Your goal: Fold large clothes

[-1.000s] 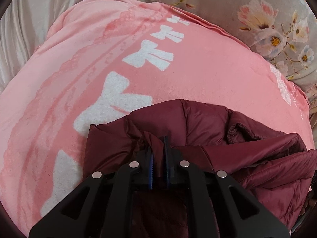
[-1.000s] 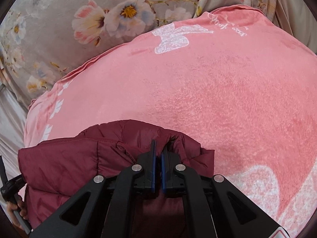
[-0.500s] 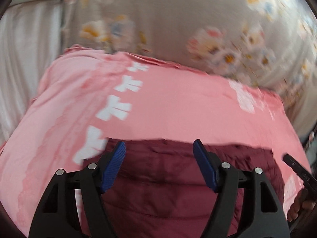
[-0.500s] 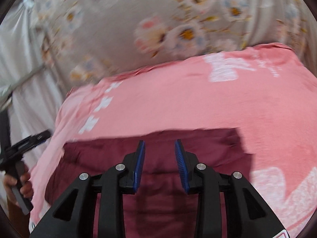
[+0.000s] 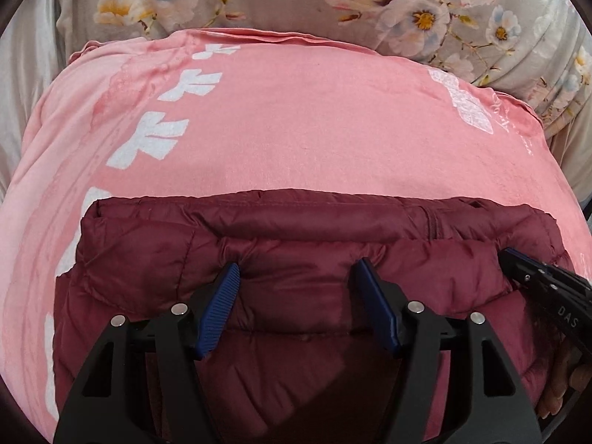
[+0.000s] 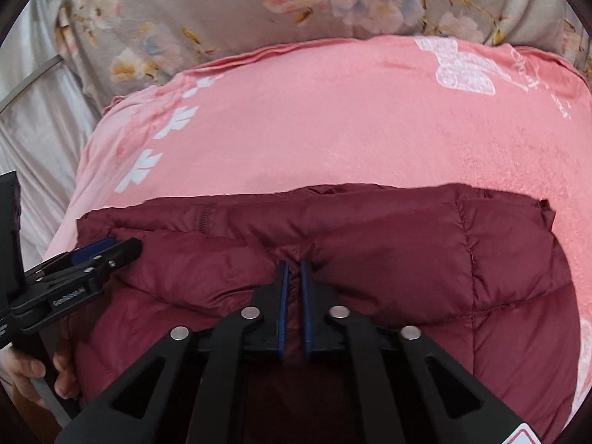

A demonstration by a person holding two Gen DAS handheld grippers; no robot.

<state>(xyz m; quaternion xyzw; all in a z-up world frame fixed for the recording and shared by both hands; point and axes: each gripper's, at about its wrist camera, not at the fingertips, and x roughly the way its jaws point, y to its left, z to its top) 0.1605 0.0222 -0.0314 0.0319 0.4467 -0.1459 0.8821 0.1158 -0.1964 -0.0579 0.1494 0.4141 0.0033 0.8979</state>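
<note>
A maroon puffer jacket [image 5: 296, 240] lies folded into a flat block on a pink blanket [image 5: 296, 129]. My left gripper [image 5: 296, 270] hovers over its near left part. Its jaws stand wide and are closing, with a puffy ridge of the jacket between the blue pads, which do not press it. In the right wrist view, my right gripper [image 6: 292, 264] is shut on a pinched pucker of the jacket [image 6: 388, 236] near its middle. The left gripper [image 6: 107, 248] shows at that view's left edge, and the right gripper [image 5: 518, 262] shows at the left wrist view's right edge.
The pink blanket [image 6: 333, 129] with white bow prints spreads beyond the jacket. Grey floral bedding [image 5: 296, 0] lies behind it and pale cloth [image 6: 44, 118] to the left. A person's hand [image 6: 22, 373] holds the left gripper's handle.
A second ago both grippers were shut on the bunched jacket. Both opened and drew back toward me. The jacket now lies flat and squared. The right has shut again on a fold; the left stays wide.
</note>
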